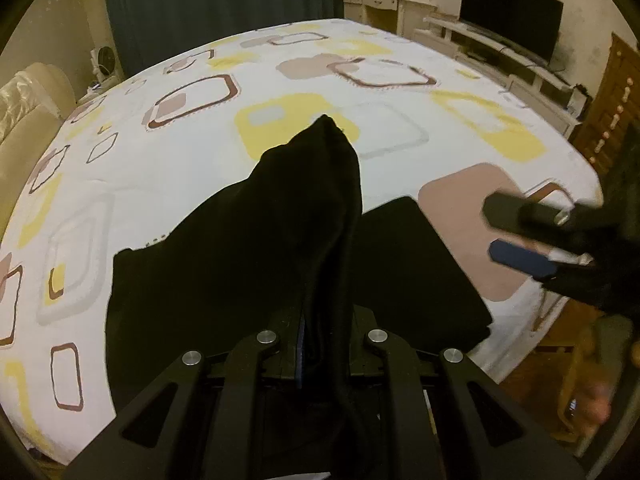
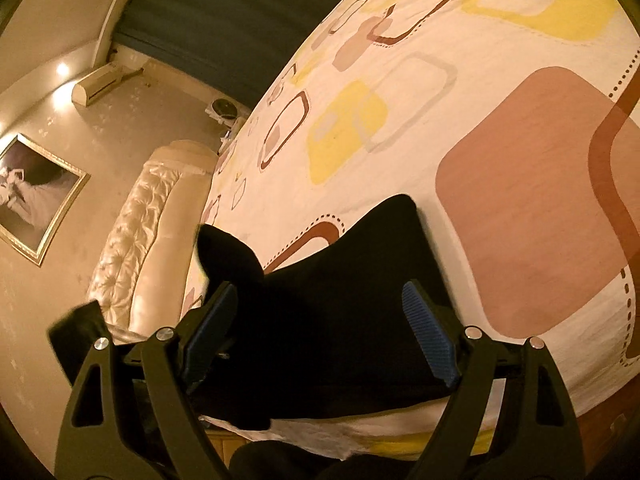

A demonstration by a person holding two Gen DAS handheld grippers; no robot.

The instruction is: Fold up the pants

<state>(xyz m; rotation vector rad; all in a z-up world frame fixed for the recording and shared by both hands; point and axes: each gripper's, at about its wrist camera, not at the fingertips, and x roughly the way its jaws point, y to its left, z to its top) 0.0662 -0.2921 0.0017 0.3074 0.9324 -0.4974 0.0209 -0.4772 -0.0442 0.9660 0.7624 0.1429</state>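
Left wrist view, item one: left gripper (image 1: 320, 344), jaws pinching narrowly on a bunched ridge of the black pants (image 1: 248, 248), which is rising in a peak toward the far side while the rest is lying flat on the patterned bedsheet (image 1: 168, 184) at the near edge of the bed. Item two: right gripper (image 1: 516, 236) is entering from the right, blurred, jaws standing wide with nothing between them, hovering beside the flat right-hand panel of cloth.

Step in hand, as a judgement: a fold is being carried across, the lifted portion being brought over the flat portion. Next move is likely calling for laying the held edge down squarely and for the free gripper taking or pinning a corner.

Right wrist view is showing what the other is not: the open blue pads (image 2: 430, 332) straddling the pants (image 2: 344, 304) without pressing, plus headboard (image 2: 148, 236) and framed picture (image 2: 36, 196) at far left. Only the left view is showing the television (image 1: 512, 16)
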